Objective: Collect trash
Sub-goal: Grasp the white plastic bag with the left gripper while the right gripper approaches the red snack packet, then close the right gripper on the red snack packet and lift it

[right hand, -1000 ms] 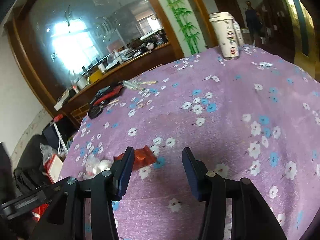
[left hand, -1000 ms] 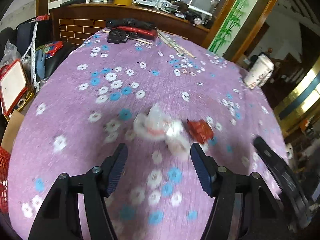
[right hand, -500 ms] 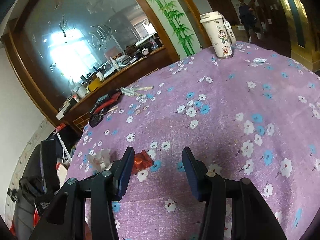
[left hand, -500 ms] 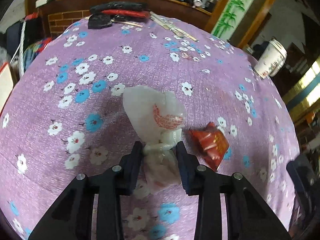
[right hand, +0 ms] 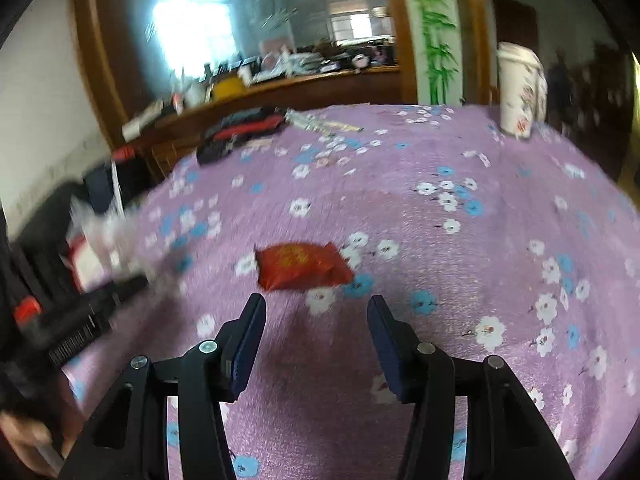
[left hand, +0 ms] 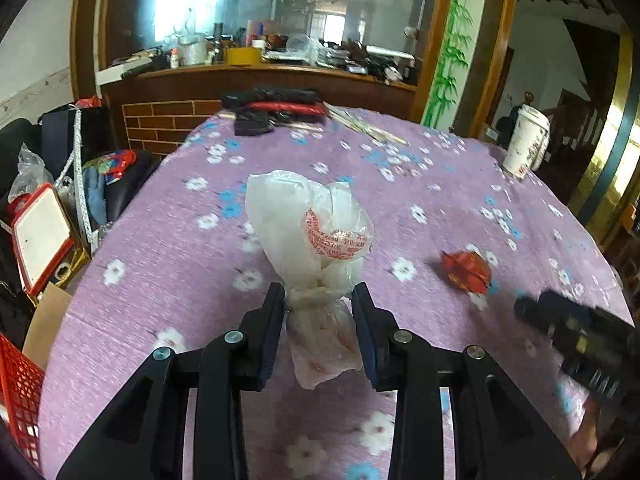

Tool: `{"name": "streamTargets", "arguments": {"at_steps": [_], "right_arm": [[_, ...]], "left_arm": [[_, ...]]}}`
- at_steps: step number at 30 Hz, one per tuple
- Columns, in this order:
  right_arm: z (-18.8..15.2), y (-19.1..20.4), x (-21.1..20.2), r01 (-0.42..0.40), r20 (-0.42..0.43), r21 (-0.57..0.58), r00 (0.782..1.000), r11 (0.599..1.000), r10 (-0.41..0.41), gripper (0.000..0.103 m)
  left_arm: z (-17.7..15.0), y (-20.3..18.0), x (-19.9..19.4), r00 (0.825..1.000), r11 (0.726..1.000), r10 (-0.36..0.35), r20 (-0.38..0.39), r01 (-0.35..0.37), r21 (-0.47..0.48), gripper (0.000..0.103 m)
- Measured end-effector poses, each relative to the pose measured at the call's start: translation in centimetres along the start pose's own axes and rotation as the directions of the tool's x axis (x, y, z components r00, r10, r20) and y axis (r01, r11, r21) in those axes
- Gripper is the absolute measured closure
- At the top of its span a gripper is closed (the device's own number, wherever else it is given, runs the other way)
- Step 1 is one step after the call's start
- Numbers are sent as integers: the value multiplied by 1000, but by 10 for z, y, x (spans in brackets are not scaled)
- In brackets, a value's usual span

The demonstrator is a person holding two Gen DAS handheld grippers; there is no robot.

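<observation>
At nine o'clock off the surface's [left hand: 168,248] edge, in the left wrist view, a red-framed white board [left hand: 40,236] leans among bags and clutter. At the centre your left tongs [left hand: 318,300] are pinched on the knotted neck of the white plastic bag [left hand: 308,224]; its printed, puffed top stands up toward twelve o'clock and the tail hangs between the fingers [left hand: 272,320]. Out at three o'clock from the bag, well apart from it, the red wrapper [left hand: 466,270] lies flat on the purple flowered cloth. Past it, at about one o'clock near the far edge, stands a white lidded cup [left hand: 524,144]. At four o'clock your right tongs come in blurred from the frame's edge.

In the right wrist view, your right tongs [right hand: 316,316] are moderately wide and opening, with nothing between them. The red wrapper [right hand: 302,266] lies just ahead at twelve o'clock. The bag [right hand: 108,236] is a white blur at nine o'clock.
</observation>
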State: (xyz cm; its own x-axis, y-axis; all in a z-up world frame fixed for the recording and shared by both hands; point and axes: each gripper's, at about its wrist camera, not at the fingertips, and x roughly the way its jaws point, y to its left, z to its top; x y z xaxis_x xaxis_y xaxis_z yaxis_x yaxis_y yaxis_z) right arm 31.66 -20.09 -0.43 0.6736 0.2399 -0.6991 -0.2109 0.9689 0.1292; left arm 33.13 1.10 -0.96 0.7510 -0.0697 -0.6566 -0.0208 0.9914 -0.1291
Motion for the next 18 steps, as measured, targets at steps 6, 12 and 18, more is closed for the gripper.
{"name": "streamTargets", "arguments": {"at_steps": [6, 12, 18], "right_arm": [[16, 23, 19, 92, -46, -159, 994, 983, -100, 43], [31, 35, 54, 115, -80, -246, 987, 962, -139, 39], [38, 22, 64, 153, -80, -166, 983, 974, -168, 62]], "left_arm": [[5, 11, -4, 1000, 1000, 13, 12, -12, -25, 70], [5, 14, -7, 1000, 1000, 6, 15, -6, -31, 70], [3, 9, -6, 1000, 1000, -17, 6, 17, -14, 70]]}}
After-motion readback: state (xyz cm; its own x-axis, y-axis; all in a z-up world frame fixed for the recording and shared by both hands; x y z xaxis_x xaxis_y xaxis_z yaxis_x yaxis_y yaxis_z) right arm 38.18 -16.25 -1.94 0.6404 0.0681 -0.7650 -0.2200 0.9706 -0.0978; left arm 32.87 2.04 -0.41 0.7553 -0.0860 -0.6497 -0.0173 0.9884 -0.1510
